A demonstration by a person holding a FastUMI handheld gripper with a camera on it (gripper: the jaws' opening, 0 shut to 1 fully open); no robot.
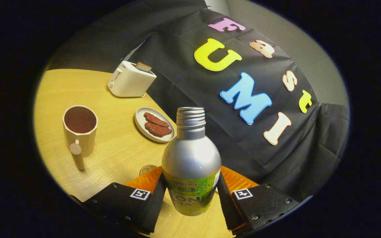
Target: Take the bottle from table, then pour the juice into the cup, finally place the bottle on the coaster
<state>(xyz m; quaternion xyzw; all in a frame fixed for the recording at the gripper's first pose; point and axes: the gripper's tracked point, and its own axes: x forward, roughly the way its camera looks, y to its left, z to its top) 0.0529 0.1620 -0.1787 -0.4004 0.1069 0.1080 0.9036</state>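
- Silver aluminium bottle (191,155), uncapped, sits between the fingers (190,195); both press on its labelled lower body, so the grip is closed on the bottle.
- The view is tilted, and the bottle's base shows above the wooden surface (117,152); it appears lifted, with the neck pointing away from the fingers.
- The cup (79,130) stands well to the left of the bottle, beyond the fingers, handle facing the onlooker. It already holds dark liquid, so the pour seems under way or done; which one cannot be told.
- If pouring continues: bring the neck over the cup's mouth before tilting further, and tilt slowly, since the open mouth will spill early.
- Keep the grip firm on the label band; smooth metal may slip as the weight shifts.
- The round coaster (148,170) lies just ahead of the left finger, partly hidden. For placing, level the bottle first, then lower it squarely.
- The plate (139,122) of food and the toaster (131,80) stand beyond; route clear of both.
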